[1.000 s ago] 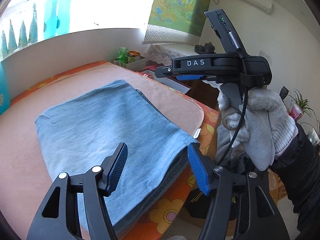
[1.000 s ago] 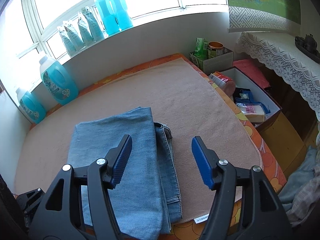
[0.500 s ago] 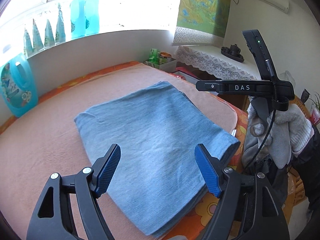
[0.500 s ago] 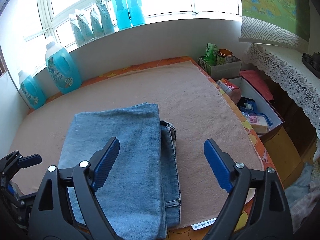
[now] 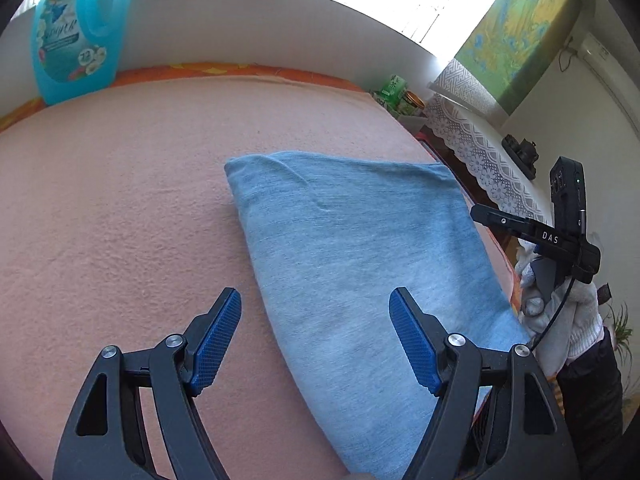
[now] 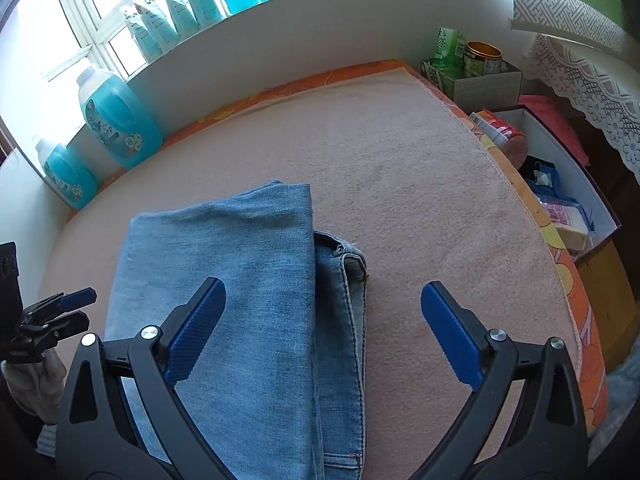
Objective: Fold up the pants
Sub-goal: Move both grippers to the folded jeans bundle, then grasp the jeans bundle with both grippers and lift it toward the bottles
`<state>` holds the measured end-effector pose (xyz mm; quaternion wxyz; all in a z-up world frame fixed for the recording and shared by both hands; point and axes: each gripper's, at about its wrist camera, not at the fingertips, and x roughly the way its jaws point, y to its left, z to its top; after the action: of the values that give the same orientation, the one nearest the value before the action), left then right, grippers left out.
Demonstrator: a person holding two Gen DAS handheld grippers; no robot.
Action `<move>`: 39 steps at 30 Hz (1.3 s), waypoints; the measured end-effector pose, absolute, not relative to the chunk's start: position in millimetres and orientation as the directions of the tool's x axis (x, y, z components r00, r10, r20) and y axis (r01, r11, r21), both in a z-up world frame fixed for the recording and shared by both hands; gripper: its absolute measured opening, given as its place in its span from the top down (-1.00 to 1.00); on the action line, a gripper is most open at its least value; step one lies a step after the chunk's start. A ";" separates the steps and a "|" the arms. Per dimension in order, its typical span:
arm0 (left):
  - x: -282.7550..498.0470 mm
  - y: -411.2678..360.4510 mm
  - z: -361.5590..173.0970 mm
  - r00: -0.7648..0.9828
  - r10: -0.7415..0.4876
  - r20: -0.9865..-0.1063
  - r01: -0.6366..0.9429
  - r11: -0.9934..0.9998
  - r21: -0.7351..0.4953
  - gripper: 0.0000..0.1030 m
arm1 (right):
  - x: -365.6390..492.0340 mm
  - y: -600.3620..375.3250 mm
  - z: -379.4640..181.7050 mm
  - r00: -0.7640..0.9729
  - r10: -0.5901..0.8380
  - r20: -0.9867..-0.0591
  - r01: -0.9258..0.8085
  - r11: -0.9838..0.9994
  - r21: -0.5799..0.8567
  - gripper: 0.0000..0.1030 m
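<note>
Folded blue denim pants (image 6: 248,288) lay flat on the pink blanket (image 6: 400,184), near its front edge, with hem and seam edges showing along the right side of the stack. Above them hung the right gripper (image 6: 323,308), jaws still opening and grasping nothing, the right edge of the fold lying below the gap. Over the left edge of the pants (image 5: 352,264) hovered the left gripper (image 5: 315,316), released and empty, one blue pad above the blanket, the other above the denim. Further back stood blue detergent bottles (image 6: 116,120) against the white ledge.
</note>
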<state>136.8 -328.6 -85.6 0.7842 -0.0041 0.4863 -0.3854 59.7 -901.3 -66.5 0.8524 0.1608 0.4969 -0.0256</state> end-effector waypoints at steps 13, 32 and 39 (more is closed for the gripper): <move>150.9 -336.7 -113.1 0.168 -0.633 -0.756 0.568 0.689 -0.451 -0.44 | 74.4 -891.9 -109.0 0.430 0.276 -0.859 0.085 0.935 0.343 -0.95; 137.4 -357.4 -109.7 0.264 -0.608 -0.748 0.683 0.666 -0.300 0.17 | 67.9 -861.5 -101.6 0.431 0.264 -0.863 0.045 0.949 0.313 0.21; 140.0 -361.1 -111.7 0.266 -0.615 -0.743 0.687 0.661 -0.301 0.17 | 68.5 -865.6 -107.1 0.438 0.279 -0.855 0.067 0.938 0.341 0.06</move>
<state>140.0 -361.1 -111.7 0.7947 0.0406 0.4462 -0.4095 68.5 -865.6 -107.1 0.8318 0.1643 0.5263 0.0638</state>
